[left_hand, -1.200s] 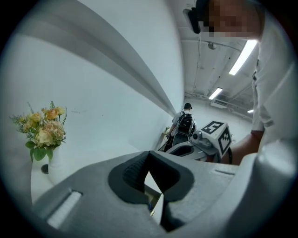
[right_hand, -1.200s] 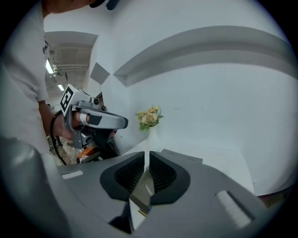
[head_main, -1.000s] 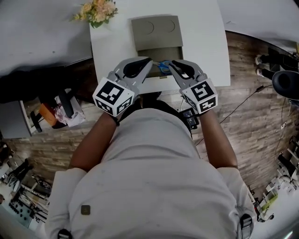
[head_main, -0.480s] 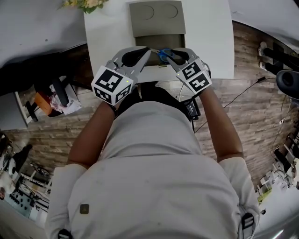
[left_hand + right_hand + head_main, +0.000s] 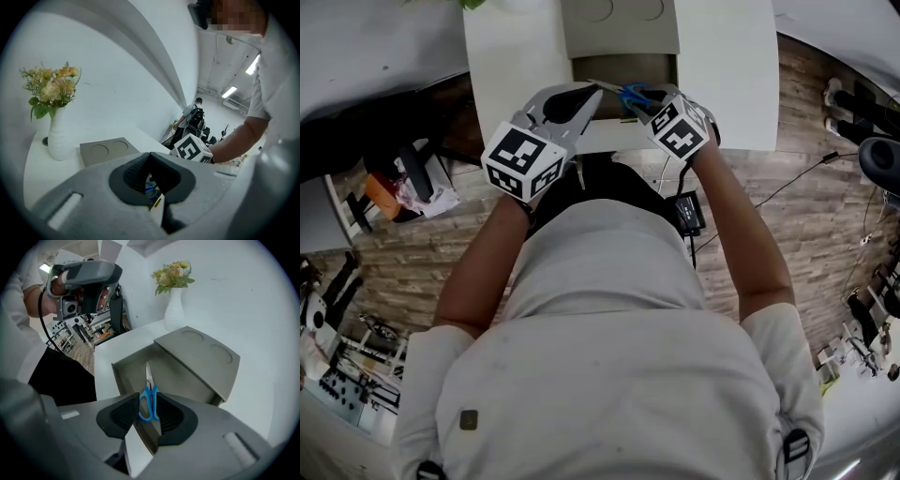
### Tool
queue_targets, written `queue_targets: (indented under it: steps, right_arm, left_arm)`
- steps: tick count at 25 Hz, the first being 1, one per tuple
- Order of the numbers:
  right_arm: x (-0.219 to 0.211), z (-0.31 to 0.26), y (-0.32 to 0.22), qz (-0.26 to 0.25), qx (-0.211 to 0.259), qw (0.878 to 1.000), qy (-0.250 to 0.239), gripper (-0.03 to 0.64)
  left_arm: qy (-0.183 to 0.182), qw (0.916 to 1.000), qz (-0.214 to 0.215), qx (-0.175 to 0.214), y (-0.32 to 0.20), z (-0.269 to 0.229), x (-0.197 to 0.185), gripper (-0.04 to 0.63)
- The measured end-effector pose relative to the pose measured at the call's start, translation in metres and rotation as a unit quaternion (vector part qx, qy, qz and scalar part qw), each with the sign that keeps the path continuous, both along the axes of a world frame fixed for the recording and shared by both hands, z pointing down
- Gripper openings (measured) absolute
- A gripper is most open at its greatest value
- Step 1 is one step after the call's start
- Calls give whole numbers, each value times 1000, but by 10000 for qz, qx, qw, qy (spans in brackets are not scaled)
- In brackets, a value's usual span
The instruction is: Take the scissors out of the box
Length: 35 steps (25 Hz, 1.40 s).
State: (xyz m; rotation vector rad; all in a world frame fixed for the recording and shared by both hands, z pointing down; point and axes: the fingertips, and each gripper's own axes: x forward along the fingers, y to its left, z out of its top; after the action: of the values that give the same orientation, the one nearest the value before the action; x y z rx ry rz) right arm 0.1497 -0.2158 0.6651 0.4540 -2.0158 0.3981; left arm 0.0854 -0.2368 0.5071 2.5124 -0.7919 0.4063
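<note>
A white table (image 5: 722, 75) is standing at twelve o'clock on a wood-plank floor (image 5: 806, 244) stretching toward three o'clock; ceiling strip lights (image 5: 229, 92) are glowing beside a white wall (image 5: 117, 70).

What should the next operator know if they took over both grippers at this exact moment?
Left gripper: shut, nothing seen between its jaws, tips by the near edge of the box.
Right gripper: angled down into the box. Its jaws have just been opening and stand apart, with the blue handles of the scissors between them, not gripped.
Scissors: inside the box, blades pointing away from the person. The lid is open.
Done: box open, right gripper lined up on the handles.
Left: close on the handles and lift the scissors out.
</note>
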Motion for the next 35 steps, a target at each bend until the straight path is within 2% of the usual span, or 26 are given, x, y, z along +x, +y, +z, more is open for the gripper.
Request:
queue_targets:
  steps: [15,21,30,35]
  right_arm:
    - [1,41,-1,-309,-191,9977,580,133]
    - [2,51,-4,-287,-308,9958,812,114]
    - [-1,52,-3,-349,-268,9940,1000,109]
    - [1,50,-2,-210,-195,9959,857,100]
  left_arm:
    - [-8,9998,-79,-159,8,14,-7,5]
    - [-8,9997,-151,-201,7,16,-10,5]
    - [-17,9996,-193,-225,7,19,-13,5]
    - [-24,9997,-150,-207,10,15,-10,5]
